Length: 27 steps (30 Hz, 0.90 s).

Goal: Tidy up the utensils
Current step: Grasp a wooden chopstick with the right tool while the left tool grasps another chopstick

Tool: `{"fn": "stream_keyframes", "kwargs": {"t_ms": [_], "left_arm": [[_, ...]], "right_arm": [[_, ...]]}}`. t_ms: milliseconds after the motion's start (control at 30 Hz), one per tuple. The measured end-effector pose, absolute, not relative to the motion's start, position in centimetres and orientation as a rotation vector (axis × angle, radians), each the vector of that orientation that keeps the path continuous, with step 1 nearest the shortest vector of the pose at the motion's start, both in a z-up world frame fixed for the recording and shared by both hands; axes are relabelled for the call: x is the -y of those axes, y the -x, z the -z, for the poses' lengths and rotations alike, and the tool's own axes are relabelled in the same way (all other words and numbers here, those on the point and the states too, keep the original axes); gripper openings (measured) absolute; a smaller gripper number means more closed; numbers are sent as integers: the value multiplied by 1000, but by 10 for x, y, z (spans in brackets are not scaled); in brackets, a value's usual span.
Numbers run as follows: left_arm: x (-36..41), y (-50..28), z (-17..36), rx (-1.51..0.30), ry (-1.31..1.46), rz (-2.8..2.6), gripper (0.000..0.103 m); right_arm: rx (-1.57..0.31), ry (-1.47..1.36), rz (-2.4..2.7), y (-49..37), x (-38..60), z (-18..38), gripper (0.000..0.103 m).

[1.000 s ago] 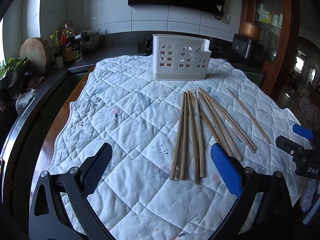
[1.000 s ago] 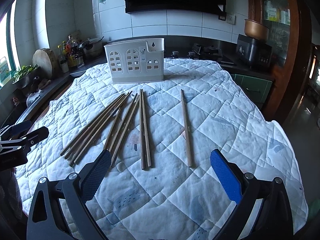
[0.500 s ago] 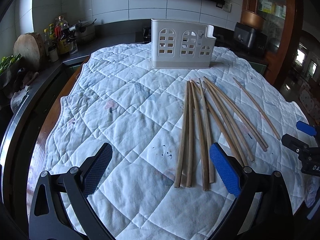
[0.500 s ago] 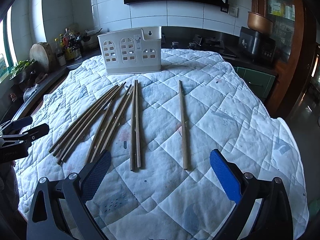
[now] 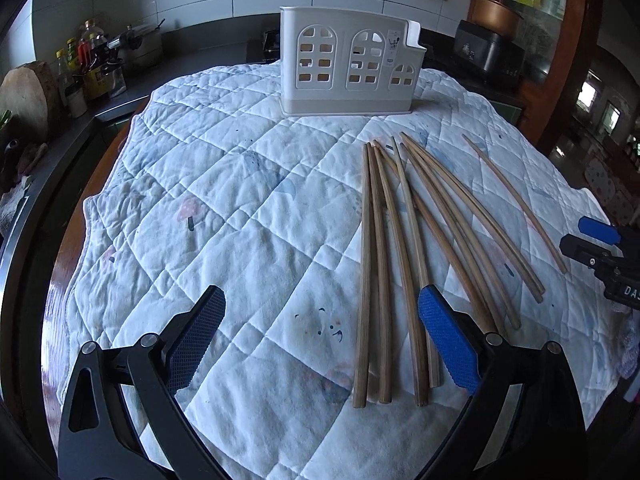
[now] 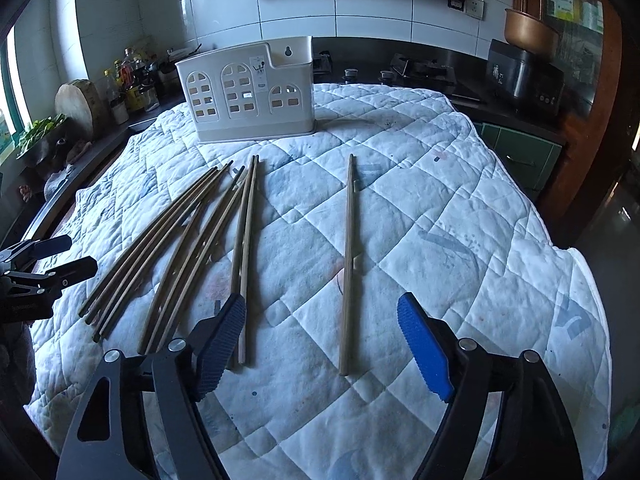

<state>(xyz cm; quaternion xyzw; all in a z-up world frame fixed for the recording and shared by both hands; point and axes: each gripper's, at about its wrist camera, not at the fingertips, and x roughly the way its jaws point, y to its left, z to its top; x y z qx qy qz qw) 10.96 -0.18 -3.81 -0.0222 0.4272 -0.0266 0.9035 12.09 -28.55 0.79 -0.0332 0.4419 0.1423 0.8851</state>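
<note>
Several wooden chopsticks (image 5: 400, 240) lie fanned on the quilt, their near ends between my left gripper's (image 5: 318, 300) open fingers, close to the right pad (image 5: 448, 340). One lone chopstick (image 6: 349, 260) lies apart on the right. My right gripper (image 6: 320, 302) straddles its near end and the jaws are closing, with the pads clear of the stick. Its left pad (image 6: 220, 340) overlaps the near end of a chopstick pair (image 6: 244, 248). The white plastic utensil holder (image 5: 348, 72) (image 6: 248, 92) stands upright at the far side.
A white quilted cloth (image 5: 240, 200) covers the table and drops off at its edges. A dark counter on the left carries bottles (image 5: 84, 64) and a round wooden block (image 5: 24, 100). A stove and a dark appliance (image 6: 524, 76) sit behind.
Both grippers have moved forward and lower toward the chopsticks, which now reach between the fingers. The right gripper's jaws have narrowed around the lone chopstick.
</note>
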Motion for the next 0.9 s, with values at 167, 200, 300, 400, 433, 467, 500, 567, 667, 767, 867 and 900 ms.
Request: {"fn": "stream_keyframes", "kwargs": {"t_ms": [167, 200, 300, 400, 433, 467, 500, 567, 667, 767, 867, 900], "left_arm": [[2, -116, 44, -898, 33, 50, 77], [1, -118, 45, -902, 41, 53, 76], [0, -119, 48, -910, 59, 69, 67], [2, -119, 50, -913, 55, 81, 59], [3, -120, 51, -914, 52, 85, 57], [4, -119, 51, -913, 51, 90, 53], [5, -120, 52, -913, 52, 96, 52], [9, -120, 53, -914, 39, 107, 48], [14, -120, 55, -917, 14, 112, 41], [16, -121, 56, -919, 24, 121, 35], [16, -121, 57, -915, 18, 117, 31], [17, -121, 57, -915, 19, 120, 30]], "right_arm": [[-950, 42, -294, -130, 294, 1, 56], [-956, 39, -296, -130, 294, 2, 54], [-967, 30, -304, -132, 294, 7, 44], [-979, 27, -306, -135, 294, 11, 38], [-982, 26, -306, -136, 294, 12, 36], [-986, 27, -307, -138, 293, 13, 35], [-990, 31, -306, -138, 293, 14, 34], [-991, 43, -300, -139, 291, 15, 32], [-1002, 53, -303, -141, 290, 19, 25], [-1005, 55, -299, -141, 290, 22, 22], [-1003, 57, -294, -141, 291, 23, 16], [-1003, 56, -293, -141, 292, 24, 14]]}}
